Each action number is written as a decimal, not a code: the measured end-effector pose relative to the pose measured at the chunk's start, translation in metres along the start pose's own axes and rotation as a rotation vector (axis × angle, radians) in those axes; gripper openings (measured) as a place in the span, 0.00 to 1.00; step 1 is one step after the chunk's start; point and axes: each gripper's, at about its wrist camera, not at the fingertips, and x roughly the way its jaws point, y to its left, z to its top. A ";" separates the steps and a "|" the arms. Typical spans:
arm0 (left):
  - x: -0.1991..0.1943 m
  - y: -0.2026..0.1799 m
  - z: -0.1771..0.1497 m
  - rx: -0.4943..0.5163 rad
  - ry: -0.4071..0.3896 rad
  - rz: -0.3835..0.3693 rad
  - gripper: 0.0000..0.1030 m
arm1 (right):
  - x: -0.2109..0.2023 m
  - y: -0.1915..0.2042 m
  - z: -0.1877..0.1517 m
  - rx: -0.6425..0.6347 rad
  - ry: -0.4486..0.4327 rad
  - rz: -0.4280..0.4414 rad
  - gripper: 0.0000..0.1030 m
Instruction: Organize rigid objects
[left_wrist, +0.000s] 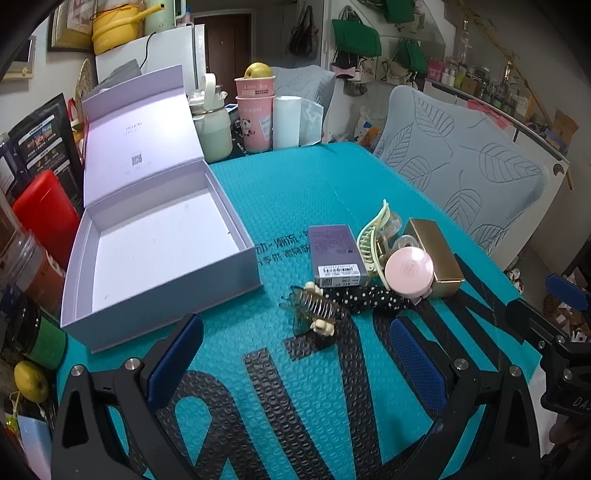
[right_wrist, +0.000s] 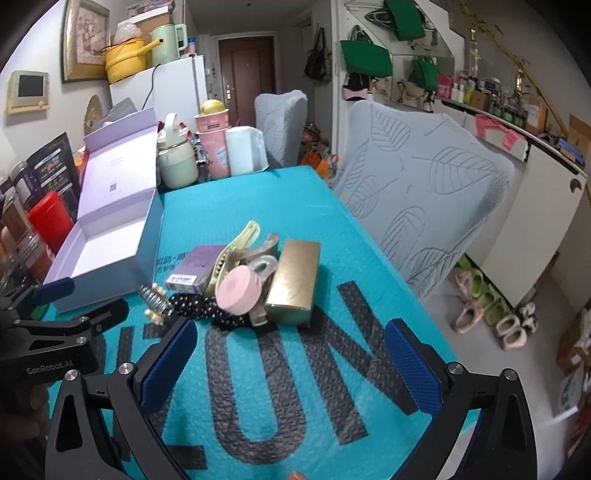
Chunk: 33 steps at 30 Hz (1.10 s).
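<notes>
An open lilac box with its lid tipped back sits at the table's left. A cluster of small items lies mid-table: a purple carton, a pale green claw clip, a pink round case, a gold box, a brown comb clip and a dotted hair tie. My left gripper hovers open just short of the comb clip. My right gripper is open in front of the gold box, holding nothing.
The teal bubble mat covers the table. Jars and a red tin crowd the left edge. Pink cups, a jug and a paper roll stand at the back. A grey-covered chair is on the right.
</notes>
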 end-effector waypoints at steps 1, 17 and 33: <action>0.000 0.000 0.000 0.000 -0.001 0.005 1.00 | 0.000 0.000 -0.001 0.000 0.001 0.003 1.00; 0.019 0.010 -0.007 -0.039 0.027 -0.051 1.00 | 0.019 -0.003 -0.007 0.011 0.032 0.033 1.00; 0.065 -0.006 -0.019 0.061 0.069 -0.077 1.00 | 0.058 -0.018 -0.010 0.019 0.113 0.056 1.00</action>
